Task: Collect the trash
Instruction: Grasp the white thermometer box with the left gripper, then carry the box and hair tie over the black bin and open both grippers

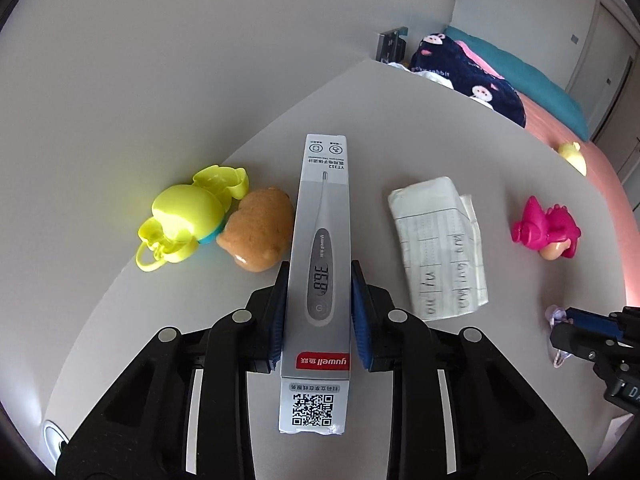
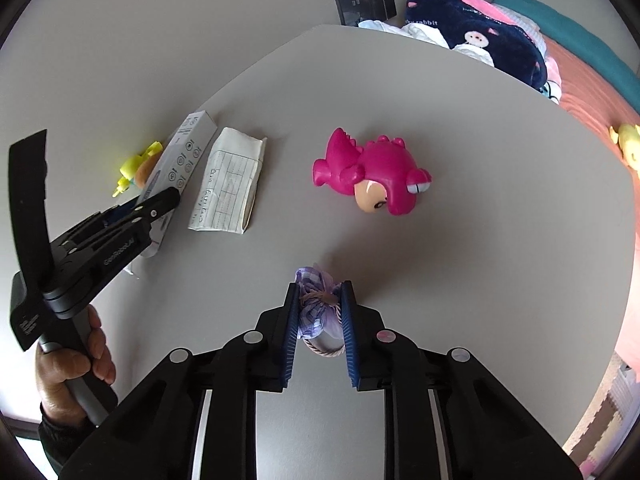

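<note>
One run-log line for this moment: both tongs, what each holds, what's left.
left tongs: shut on thermometer box | right tongs: shut on purple pouch | left on table: folded paper

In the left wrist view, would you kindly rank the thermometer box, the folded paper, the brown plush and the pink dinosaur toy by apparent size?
1. thermometer box, though it is nearest the camera
2. folded paper
3. brown plush
4. pink dinosaur toy

The last two look close, so their order is unsure.
</note>
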Demonstrator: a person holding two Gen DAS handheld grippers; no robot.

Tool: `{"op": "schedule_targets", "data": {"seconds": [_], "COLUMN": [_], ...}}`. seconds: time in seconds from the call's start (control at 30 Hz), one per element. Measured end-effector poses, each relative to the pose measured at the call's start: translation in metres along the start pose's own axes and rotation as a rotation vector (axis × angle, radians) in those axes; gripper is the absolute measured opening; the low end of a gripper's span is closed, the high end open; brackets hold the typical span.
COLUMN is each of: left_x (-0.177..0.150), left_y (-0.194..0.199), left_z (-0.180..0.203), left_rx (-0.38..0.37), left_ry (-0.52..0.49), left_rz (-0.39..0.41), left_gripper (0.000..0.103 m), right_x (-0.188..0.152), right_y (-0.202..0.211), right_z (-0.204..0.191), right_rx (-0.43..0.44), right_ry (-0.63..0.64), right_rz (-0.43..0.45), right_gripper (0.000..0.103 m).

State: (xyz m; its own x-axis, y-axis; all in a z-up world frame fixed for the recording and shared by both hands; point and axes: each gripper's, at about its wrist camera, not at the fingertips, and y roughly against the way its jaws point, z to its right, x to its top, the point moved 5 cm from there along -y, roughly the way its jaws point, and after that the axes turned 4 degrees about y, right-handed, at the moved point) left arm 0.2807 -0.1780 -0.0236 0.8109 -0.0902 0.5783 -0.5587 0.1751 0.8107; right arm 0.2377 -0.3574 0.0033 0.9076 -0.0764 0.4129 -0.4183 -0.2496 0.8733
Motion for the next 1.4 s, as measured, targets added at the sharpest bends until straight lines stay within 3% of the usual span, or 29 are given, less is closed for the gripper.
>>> {"op": "schedule_targets", "data": {"seconds": [0.43, 0.73, 0.97, 1.4], "left_x": [-0.008, -0.024, -0.028, -0.051], "left_y": [0.050, 0.074, 0.091, 0.097], "left_z": [0.034, 0.080, 0.140, 0.266], "left_rx": [-0.036, -0.051, -0.088, -0.153], "left_ry": [-0.050, -0.118, -0.188, -0.353], "left_rz": [0.060, 0.054, 0.059, 0.025], "left_gripper": [0.028, 0.028, 0.028, 0.028], "right_x": [-0.011, -0.021, -0.037, -0.080], "right_y": [0.032, 0.069, 0.105, 0.156], "right_z": [0.008, 0.028, 0.057, 0.160], "right_rx": [0.062, 0.064, 0.080, 0.070], "right_ry": [-0.021, -0.042, -0.080, -0.223], "right_rz": [0.033, 0.099, 0.151, 0.226], "right_gripper": [0.022, 0.022, 0.022, 0.022]}}
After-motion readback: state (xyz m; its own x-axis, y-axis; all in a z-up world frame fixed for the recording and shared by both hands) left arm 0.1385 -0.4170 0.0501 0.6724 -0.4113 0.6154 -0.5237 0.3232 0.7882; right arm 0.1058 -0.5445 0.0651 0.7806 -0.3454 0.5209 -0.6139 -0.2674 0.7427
